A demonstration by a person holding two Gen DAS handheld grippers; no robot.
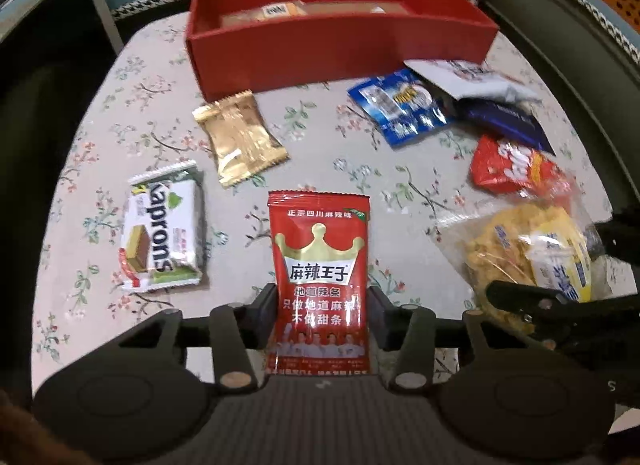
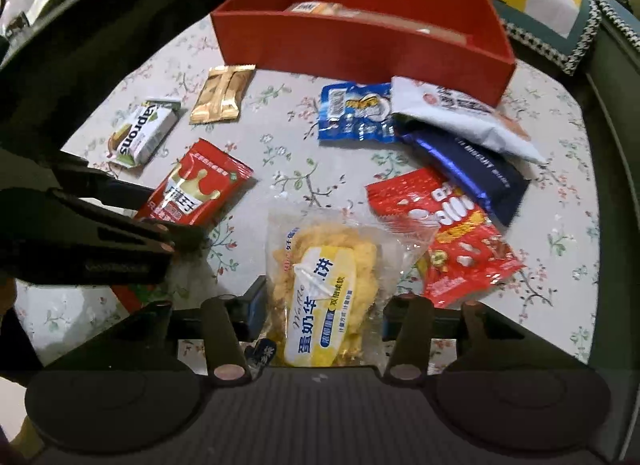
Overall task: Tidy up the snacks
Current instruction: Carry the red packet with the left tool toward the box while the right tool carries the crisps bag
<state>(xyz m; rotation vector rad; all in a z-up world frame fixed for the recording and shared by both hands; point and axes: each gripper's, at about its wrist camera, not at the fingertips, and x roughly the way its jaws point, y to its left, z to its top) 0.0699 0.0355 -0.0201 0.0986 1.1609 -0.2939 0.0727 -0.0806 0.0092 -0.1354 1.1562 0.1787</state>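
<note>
Left wrist | left gripper (image 1: 319, 313) clamped on red crown-printed packet (image 1: 319, 265) | right gripper (image 2: 320, 317) clamped on clear yellow waffle bag (image 2: 324, 297)

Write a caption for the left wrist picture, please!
Left gripper pinches a red crown packet before the red box.

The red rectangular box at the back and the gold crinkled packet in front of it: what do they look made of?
The red rectangular box looks like stiff card or board with a matte finish: flat straight walls, no glare, though thin plastic can't be ruled out. The gold crinkled packet looks like metallised foil film: bright reflections, creases and serrated crimped ends.
</note>
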